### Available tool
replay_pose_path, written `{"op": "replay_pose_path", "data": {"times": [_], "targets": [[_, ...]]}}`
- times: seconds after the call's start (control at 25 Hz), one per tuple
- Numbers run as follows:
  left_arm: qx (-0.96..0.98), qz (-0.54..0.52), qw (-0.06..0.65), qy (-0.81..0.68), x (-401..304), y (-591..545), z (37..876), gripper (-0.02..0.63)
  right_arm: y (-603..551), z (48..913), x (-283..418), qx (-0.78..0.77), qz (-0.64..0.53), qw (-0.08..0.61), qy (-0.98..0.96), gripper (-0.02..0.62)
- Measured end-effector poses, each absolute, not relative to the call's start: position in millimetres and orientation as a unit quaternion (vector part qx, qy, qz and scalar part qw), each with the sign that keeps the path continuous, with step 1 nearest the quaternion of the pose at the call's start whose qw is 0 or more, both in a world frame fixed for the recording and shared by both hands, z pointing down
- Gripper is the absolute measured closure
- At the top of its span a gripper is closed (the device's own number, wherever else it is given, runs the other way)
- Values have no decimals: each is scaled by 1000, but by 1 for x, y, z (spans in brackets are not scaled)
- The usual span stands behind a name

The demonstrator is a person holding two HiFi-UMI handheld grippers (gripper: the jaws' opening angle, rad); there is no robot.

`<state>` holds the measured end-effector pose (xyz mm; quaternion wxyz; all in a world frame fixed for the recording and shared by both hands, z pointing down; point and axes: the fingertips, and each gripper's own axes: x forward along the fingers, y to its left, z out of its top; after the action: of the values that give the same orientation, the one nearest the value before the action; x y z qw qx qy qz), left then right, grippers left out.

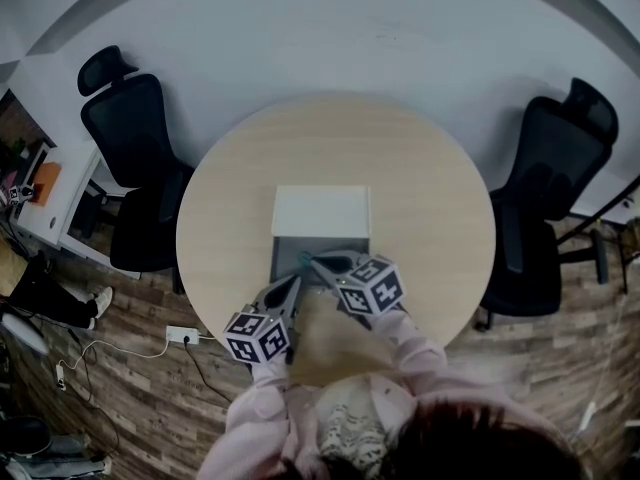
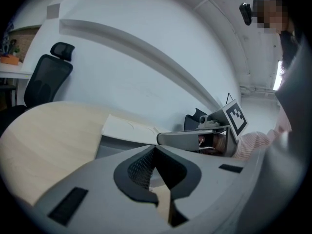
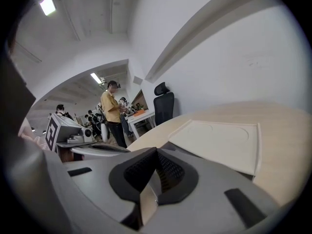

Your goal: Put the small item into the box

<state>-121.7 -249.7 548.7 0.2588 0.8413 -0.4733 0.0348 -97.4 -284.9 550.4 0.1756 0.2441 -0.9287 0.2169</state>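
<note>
Round worktop holds the open box, its lid laid back; left tool and right tool both pressed together over its near edge, pinching nothing visible; small item unseen, so placing looks unconfirmed

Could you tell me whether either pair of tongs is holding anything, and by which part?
Nothing seems held: the left tongs and right tongs are both shut with no item showing between their pads.

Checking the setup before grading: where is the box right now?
Head view: the box sits at the centre of the round table, its white lid open on the far side, the left gripper and right gripper at its near side.
</note>
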Motion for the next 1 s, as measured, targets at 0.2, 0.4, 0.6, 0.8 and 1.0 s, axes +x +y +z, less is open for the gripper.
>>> {"op": "replay_pose_path", "data": {"times": [0.2, 0.4, 0.6, 0.8, 1.0], "targets": [[846, 32, 246, -472, -120, -248, 544, 595, -284, 540, -94, 251, 206, 146, -934, 595], [850, 32, 238, -469, -120, -245, 539, 595, -283, 531, -91, 248, 197, 119, -941, 597], [851, 32, 233, -470, -122, -244, 538, 595, -281, 521, -91, 245, 194, 94, -945, 597], [855, 31, 224, -466, -122, -246, 533, 595, -281, 517, -89, 248, 175, 97, -948, 598], [859, 29, 218, -462, -120, -247, 529, 595, -281, 517, -87, 251, 170, 96, -948, 598]]}}
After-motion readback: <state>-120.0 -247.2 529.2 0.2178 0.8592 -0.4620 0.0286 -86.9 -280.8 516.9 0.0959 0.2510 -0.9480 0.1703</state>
